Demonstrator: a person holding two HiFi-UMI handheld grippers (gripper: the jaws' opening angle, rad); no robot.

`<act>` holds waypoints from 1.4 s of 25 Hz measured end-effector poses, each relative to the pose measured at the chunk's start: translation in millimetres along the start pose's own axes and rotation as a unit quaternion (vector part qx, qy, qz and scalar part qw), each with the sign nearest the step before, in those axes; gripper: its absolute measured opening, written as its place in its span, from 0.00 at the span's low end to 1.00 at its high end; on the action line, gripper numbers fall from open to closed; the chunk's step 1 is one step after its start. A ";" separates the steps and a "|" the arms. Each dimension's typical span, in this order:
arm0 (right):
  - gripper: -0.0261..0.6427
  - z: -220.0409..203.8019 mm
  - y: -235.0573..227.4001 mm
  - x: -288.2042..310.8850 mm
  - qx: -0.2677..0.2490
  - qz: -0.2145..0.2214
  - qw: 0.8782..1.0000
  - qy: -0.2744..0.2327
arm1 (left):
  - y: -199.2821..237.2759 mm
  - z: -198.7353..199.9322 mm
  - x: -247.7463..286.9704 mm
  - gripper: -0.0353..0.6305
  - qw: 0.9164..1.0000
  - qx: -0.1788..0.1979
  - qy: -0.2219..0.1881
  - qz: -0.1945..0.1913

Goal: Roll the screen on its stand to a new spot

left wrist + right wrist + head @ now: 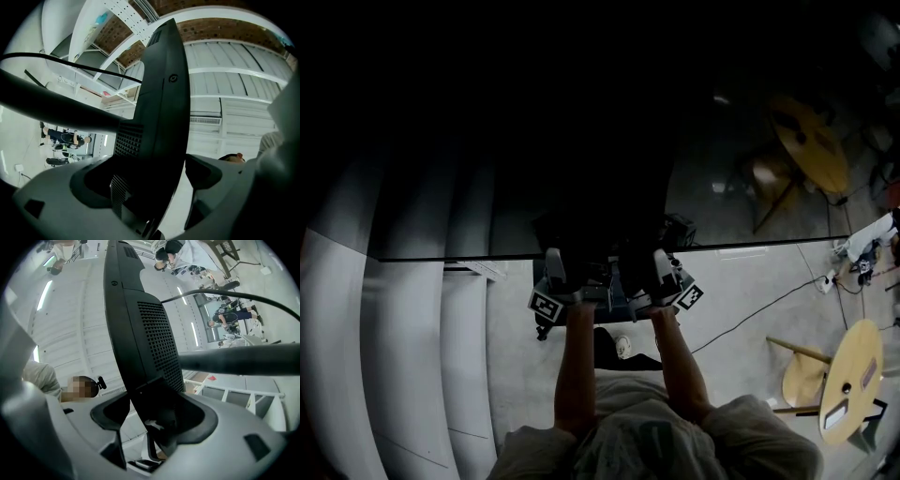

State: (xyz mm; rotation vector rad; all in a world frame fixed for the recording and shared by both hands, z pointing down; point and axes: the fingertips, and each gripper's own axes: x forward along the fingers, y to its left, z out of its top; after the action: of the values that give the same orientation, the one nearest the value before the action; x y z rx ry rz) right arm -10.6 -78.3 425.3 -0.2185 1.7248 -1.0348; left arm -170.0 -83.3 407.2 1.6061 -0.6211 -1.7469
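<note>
Two grippers reach the bottom edge of the screen (581, 141): left gripper (553, 277) and right gripper (666, 274), close together near the edge's middle.

Hidden or unclear:
- Head view is very dark. The screen fills its upper half as a black glossy sheet, cut off at the top and left.
- The jaw tips are lost under the screen's edge in the head view. Only the marker cubes (546, 305) and the person's forearms show.
- The stand cannot be made out clearly in the head view.
- A thick dark bar (243, 359) crosses the right gripper view, blurred. Cannot tell what it belongs to.

Only in the gripper views:
- Left gripper: jaws pressed onto the screen's lower edge, one on the back shell and one at the front face.
- Right gripper: the same clamp on the same edge, with the shell seated deep between the jaws.
- A thin black cable (70, 65) arcs behind the panel.

Only in the head view:
- Pale smooth floor, a loose cord (750, 314) on it, and a round wooden table (853, 375) at right.

Materials and shapes:
- The back shell is matte black plastic, bulging, with a perforated vent grille (161, 338).
- The gripper bodies are grey moulded plastic with dark pads.
</note>
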 end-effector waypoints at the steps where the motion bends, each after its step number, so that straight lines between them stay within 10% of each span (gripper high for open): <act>1: 0.50 0.8 -3.1 -5.3 -0.005 -0.003 1.000 -0.008 | 5.5 -0.8 -3.2 0.76 1.000 -0.006 0.005 0.003; 23: 0.49 -5.2 -20.4 -14.6 0.005 -0.029 0.999 0.019 | 14.8 11.0 -18.5 0.79 1.000 -0.016 -0.019 0.014; 35: 0.50 -10.7 -23.7 -18.4 0.032 0.029 0.999 0.022 | 6.9 14.6 -25.5 0.79 0.998 0.015 -0.047 -0.029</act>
State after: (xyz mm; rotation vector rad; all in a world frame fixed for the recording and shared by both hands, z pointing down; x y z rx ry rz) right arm -19.6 -76.2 455.8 -0.1060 1.7256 -1.0576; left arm -183.0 -70.2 431.1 1.5836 -0.6535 -1.8716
